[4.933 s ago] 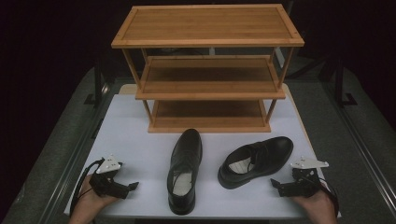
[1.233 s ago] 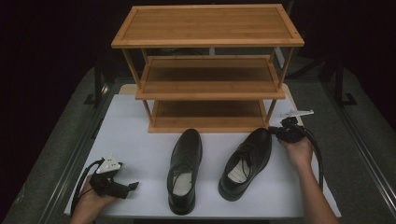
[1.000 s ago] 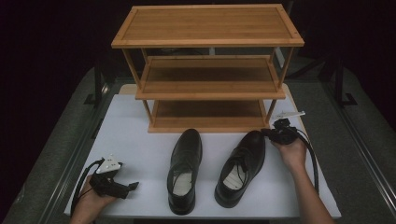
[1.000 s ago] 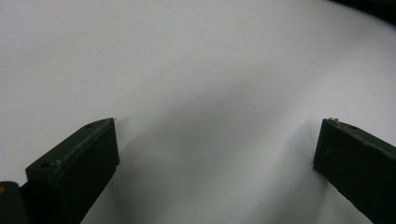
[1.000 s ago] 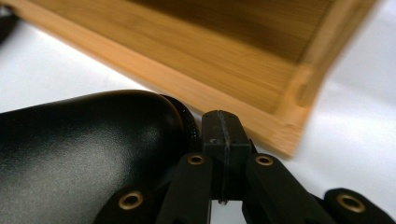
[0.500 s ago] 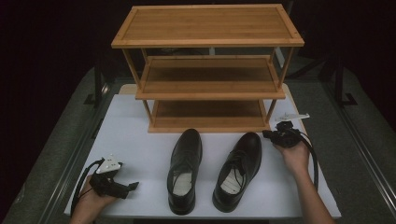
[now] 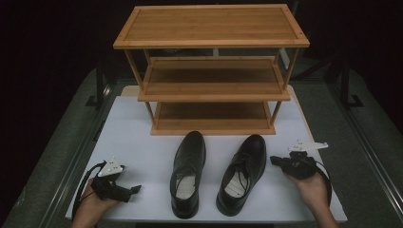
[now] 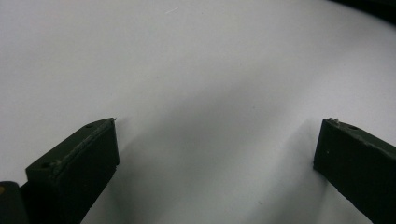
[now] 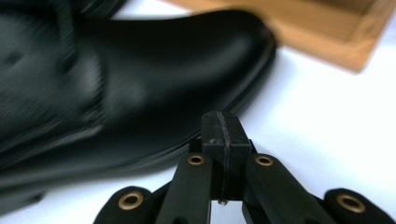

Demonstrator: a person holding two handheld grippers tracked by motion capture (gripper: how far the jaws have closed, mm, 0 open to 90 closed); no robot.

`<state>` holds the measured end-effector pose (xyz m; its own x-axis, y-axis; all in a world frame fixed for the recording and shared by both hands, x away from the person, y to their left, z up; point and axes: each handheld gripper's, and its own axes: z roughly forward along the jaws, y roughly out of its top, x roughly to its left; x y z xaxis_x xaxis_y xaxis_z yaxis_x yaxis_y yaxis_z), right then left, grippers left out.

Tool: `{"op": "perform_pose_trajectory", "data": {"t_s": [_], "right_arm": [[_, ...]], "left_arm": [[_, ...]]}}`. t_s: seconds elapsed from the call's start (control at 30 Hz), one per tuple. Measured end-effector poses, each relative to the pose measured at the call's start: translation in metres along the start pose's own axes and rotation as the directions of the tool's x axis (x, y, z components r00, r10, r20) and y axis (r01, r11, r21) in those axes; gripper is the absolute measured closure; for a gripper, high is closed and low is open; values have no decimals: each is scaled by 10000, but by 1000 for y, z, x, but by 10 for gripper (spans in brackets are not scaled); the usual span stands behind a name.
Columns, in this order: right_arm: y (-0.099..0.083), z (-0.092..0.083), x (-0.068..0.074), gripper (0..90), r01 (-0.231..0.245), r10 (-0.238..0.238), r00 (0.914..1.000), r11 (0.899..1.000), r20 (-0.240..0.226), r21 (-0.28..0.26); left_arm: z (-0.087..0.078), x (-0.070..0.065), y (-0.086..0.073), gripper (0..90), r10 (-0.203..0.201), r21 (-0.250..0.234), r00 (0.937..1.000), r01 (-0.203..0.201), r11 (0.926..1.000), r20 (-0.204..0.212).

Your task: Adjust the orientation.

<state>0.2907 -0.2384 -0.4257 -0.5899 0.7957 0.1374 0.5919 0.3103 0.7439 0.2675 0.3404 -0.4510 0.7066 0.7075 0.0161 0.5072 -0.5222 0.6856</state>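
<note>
The work in hand looks like lining up 2 black shoes in front of a 3-tier wooden rack (image 7: 211, 71) on the white table (image 7: 142, 152), and the step under way seems to be nudging the right shoe (image 7: 241, 174) straight.

The right gripper (image 7: 274, 161) sits beside that shoe with its jaws pressed together on nothing, pointing at the shoe's outer side near the toe. In the right gripper view the closed tips (image 9: 223, 129) are just short of the shoe's sole edge (image 9: 140, 93); the picture is blurred there, so contact or a thin gap cannot be told apart. Beyond and to the right of the tips lies a corner of the rack's lowest shelf (image 9: 327, 32). From above, the right shoe stands nearly parallel to the left shoe (image 7: 188, 173), both toes toward the rack, the right one's heel leaning a little toward its partner.

The left gripper (image 7: 134, 189) rests low on the table near the front-left edge, well apart from the left shoe. In the left gripper view its jaws stand wide apart with bare table (image 8: 210, 93) between and ahead of the fingers (image 8: 74, 163).

If the pair now counts as straight, the next move calls for spreading the right jaws and taking a firm hold on the shoe's collar or heel, a rigid spot that will not fold, before lifting it toward a shelf. The smooth leather upper would likely slip under a shallow pinch.
</note>
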Motion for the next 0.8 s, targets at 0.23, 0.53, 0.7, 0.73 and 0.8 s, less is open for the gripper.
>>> {"op": "perform_pose_trajectory", "data": {"t_s": [0.23, 0.53, 0.7, 0.73, 0.8], "right_arm": [[-23, 5, 26, 899, 239, -205, 9978, 9982, -638, 542], [-25, 13, 30, 899, 341, -276, 9949, 9973, -965, 654], [-22, 17, 32, 899, 355, -283, 9937, 9972, -1082, 651], [-21, 19, 32, 899, 378, -307, 9934, 9974, -1108, 619], [-18, 22, 34, 899, 424, -341, 9922, 9968, -1198, 673]], "left_arm": [[0, 0, 0, 0, -3, -3, 10000, 3, 10000, 1], [0, 0, 0, 0, -5, 4, 10000, 5, 10000, 6], [0, 0, 0, 0, -1, 2, 10000, 1, 10000, 1], [0, 0, 0, 0, 2, 4, 10000, -2, 10000, -1], [0, 0, 0, 0, 0, 4, 10000, 0, 10000, -5]]}}
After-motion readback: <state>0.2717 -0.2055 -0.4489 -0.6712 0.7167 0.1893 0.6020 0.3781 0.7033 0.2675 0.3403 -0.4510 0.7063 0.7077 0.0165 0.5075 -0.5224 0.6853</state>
